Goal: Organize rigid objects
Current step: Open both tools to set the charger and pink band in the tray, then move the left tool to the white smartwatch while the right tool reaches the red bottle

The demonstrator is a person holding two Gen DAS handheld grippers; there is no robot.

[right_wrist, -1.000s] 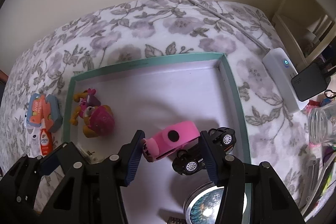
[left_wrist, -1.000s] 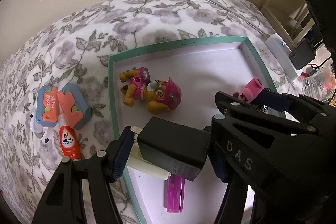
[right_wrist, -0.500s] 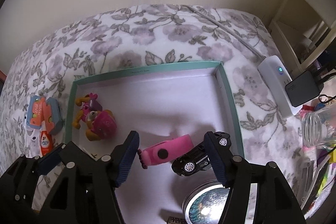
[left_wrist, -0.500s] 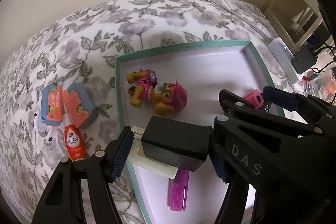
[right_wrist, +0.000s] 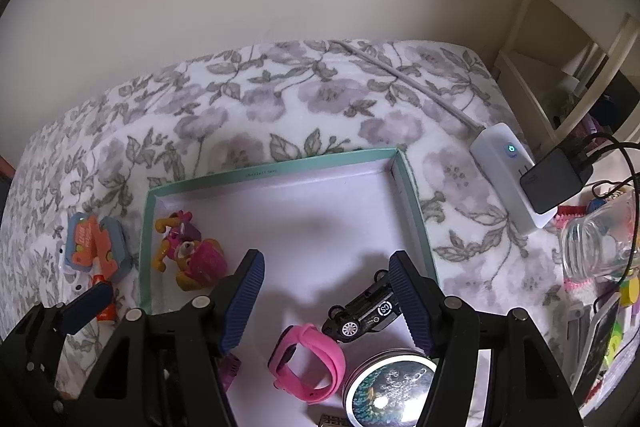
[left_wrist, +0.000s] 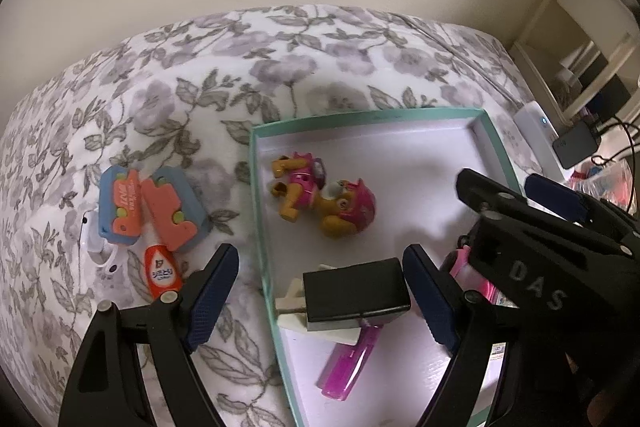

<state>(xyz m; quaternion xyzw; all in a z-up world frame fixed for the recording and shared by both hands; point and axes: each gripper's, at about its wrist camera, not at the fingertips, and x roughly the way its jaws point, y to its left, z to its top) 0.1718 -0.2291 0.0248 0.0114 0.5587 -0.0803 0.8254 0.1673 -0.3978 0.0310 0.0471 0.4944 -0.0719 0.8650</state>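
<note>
- The teal-rimmed tray (left_wrist: 256, 211) lies flat on the floral bedspread, its floor white.
- A toy pup figure (left_wrist: 324, 195) in pink lies on its side near the tray's left wall.
- A black charger block (left_wrist: 356, 293) rests on a white adapter (left_wrist: 292, 311), over a purple lighter (left_wrist: 348, 363).
- A pink watch (right_wrist: 308, 363), black toy car (right_wrist: 366, 313) and round tin (right_wrist: 390, 387) sit close together.
- Outside the tray lie two orange-and-blue cases (left_wrist: 152, 205) and an orange glue bottle (left_wrist: 162, 271).

One tray (right_wrist: 416, 211), one watch (right_wrist: 316, 363), one car (right_wrist: 366, 315).
</note>
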